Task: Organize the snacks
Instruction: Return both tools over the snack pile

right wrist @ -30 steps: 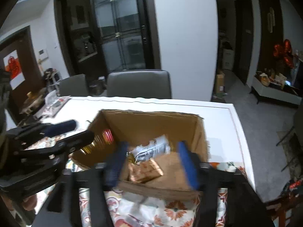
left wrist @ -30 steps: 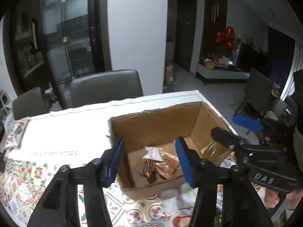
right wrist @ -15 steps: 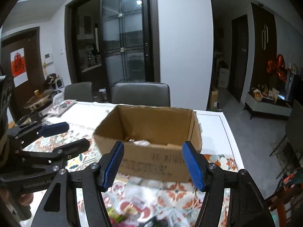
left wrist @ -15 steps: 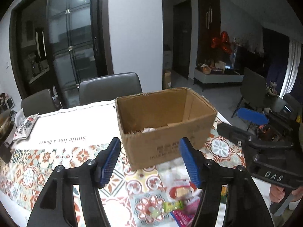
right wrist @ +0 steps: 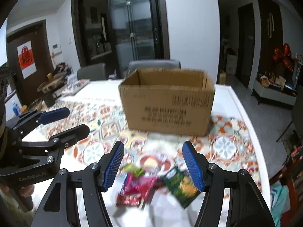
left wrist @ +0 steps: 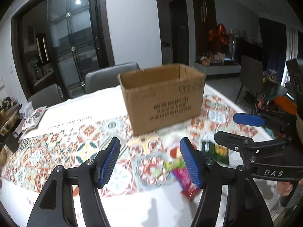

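An open cardboard box (left wrist: 162, 96) (right wrist: 168, 102) stands on the patterned tablecloth; its inside is hidden from here. Loose snack packets lie in front of it near the table's front edge: a red-pink packet (right wrist: 138, 188) (left wrist: 186, 181), a dark green packet (right wrist: 180, 185) (left wrist: 215, 151) and a small light green one (right wrist: 133, 169) (left wrist: 173, 165). My left gripper (left wrist: 151, 162) is open and empty, above the cloth left of the packets. My right gripper (right wrist: 153, 166) is open and empty, just above the packets.
Grey chairs (left wrist: 111, 77) stand behind the table (right wrist: 234, 98). A printed pouch (left wrist: 35, 116) and dark items lie at the far left end. The table's right edge drops to the floor, with another chair (left wrist: 251, 77) beyond.
Both grippers have pulled back from above the box and dropped low toward the table's front. The box interior has gone out of sight, and the loose packets have come into view.
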`<state>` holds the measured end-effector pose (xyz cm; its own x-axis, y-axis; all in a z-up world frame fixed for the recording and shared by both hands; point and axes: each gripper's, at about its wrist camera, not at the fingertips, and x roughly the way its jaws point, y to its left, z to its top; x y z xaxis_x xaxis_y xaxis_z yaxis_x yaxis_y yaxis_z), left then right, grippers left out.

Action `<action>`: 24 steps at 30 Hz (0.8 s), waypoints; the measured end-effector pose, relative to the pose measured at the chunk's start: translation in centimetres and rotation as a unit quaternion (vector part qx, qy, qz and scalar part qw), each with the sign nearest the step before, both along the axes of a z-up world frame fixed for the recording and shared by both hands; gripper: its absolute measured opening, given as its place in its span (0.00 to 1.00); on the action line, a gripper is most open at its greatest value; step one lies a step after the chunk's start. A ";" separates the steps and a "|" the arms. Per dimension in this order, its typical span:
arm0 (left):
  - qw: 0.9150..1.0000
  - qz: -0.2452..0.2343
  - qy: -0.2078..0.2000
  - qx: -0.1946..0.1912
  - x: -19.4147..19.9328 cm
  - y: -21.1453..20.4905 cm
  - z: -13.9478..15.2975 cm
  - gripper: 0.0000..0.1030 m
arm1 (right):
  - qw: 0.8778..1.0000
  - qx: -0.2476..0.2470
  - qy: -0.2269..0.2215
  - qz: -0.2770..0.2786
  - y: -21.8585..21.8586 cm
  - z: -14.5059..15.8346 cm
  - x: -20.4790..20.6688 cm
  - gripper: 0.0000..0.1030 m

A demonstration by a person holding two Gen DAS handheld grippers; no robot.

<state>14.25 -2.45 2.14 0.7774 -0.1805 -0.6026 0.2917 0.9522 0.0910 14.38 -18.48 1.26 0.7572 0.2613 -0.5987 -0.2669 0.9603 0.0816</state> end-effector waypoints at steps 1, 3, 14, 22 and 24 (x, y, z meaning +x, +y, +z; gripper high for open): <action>1.000 0.002 0.006 0.003 -0.5 0.3 -0.6 0.63 | 1.000 -0.001 0.012 0.004 0.3 -0.7 -0.3 0.63; 1.000 0.005 0.017 0.005 -1.1 0.6 -1.4 0.63 | 0.999 -0.005 0.031 0.010 0.7 -2.0 -0.8 0.63; 0.997 0.028 0.064 0.023 -3.3 2.7 -6.3 0.63 | 0.991 -0.009 0.128 0.041 3.2 -8.3 -1.2 0.63; 0.995 0.036 0.091 0.012 -3.2 3.7 -8.4 0.63 | 0.983 -0.025 0.175 0.054 4.7 -11.1 0.1 0.63; 0.994 0.036 0.099 0.007 -3.1 3.8 -8.9 0.63 | 0.982 -0.034 0.178 0.053 5.0 -11.5 0.4 0.63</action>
